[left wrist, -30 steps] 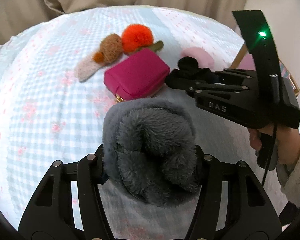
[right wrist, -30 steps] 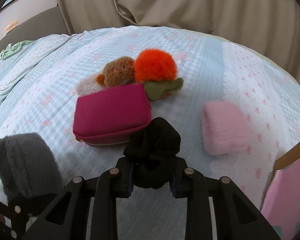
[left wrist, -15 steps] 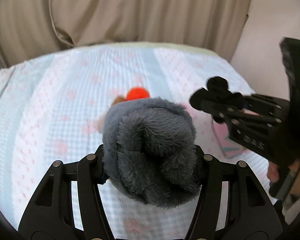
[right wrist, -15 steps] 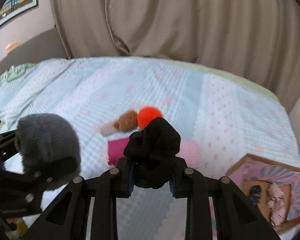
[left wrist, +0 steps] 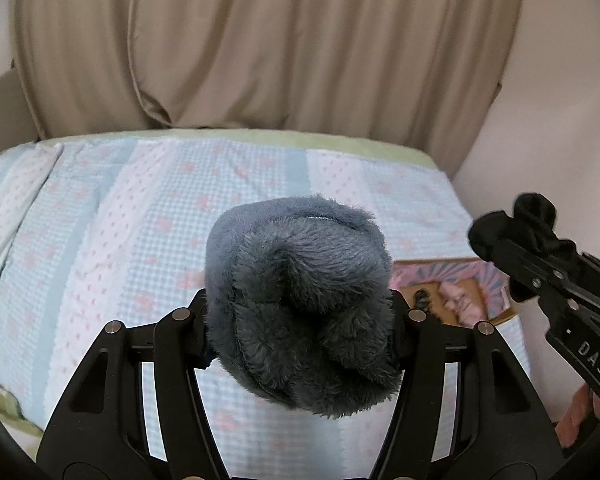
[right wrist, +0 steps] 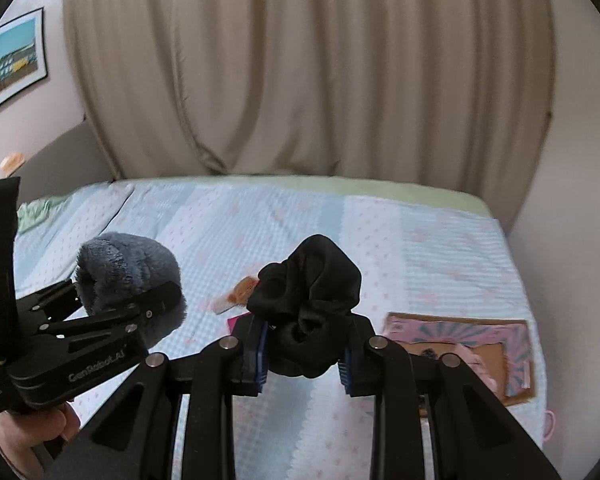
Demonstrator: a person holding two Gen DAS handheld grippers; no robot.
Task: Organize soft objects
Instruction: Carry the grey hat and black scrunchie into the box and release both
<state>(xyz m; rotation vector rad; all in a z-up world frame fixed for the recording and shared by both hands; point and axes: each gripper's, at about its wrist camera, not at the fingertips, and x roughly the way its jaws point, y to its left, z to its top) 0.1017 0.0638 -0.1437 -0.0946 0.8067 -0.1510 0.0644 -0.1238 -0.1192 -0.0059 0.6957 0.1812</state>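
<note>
Beige curtains (right wrist: 300, 72) hang behind a bed with a pale blue checked quilt (left wrist: 148, 216); above it the left tool (left wrist: 300, 320) pinches a fluffy grey plush piece (left wrist: 300, 300), the right tool (right wrist: 304, 354) pinches a black fabric scrunchie (right wrist: 306, 312), near a pink-lined cardboard box (right wrist: 500, 336)

Matte black left claw (left wrist: 300, 332) with silver screws; right claw (right wrist: 305, 354) has blue pads (right wrist: 260, 350).
</note>
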